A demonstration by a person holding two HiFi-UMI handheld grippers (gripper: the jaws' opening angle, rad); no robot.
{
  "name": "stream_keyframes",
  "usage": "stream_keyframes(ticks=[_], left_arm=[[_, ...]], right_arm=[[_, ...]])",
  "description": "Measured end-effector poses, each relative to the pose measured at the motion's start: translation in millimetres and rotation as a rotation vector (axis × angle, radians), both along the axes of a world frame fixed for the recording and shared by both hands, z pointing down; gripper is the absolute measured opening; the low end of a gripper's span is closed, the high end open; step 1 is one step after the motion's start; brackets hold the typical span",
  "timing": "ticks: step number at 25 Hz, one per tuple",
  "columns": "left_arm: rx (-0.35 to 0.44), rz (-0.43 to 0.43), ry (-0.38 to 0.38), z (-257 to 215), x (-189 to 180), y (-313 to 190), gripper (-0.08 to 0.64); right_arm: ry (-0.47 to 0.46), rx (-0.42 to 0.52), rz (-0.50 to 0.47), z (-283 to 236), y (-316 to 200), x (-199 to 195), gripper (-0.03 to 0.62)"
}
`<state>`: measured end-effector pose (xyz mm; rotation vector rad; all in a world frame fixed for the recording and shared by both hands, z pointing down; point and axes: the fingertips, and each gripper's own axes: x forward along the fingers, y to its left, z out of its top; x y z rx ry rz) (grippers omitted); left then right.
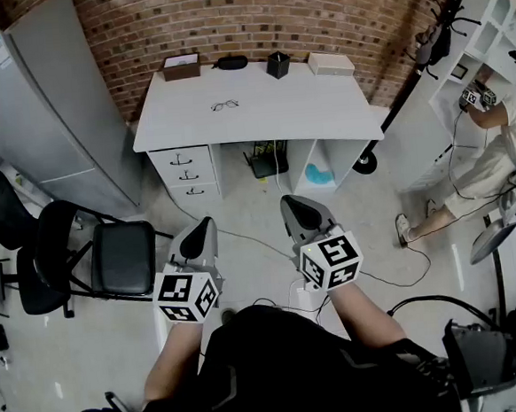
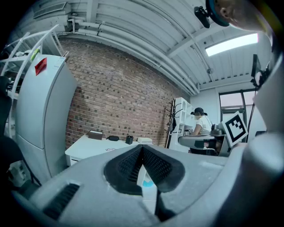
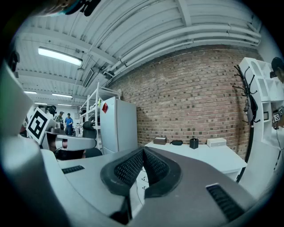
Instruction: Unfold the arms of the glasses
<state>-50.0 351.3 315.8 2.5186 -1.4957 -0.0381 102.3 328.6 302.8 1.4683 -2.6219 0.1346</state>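
While the person stands well back from the white desk point(image 1: 321, 107), the glasses point(image 1: 225, 105) lie on its top, left of centre and far from both tools; they are too small to tell whether the arms are folded. The left gripper point(image 1: 208, 222) and right gripper point(image 1: 291, 201) are held side by side, aimed toward the desk, jaws pressed together on nothing, probably a resting carry before any approach.
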Motion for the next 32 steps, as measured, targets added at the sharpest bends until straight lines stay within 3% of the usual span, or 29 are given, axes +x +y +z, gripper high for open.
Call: stream_keyframes(ticks=[17,32], left_arm=[[-0.001,0.014,0.009,0,-16,-1,0.009],[0.010,0.058,0.026,11,-67,-10,0.009]], right_arm=[[-0.010,0.010,-0.008,-2,0,-19,0.009],[0.024,0.013,0.029,4,-3,-70,0.009]])
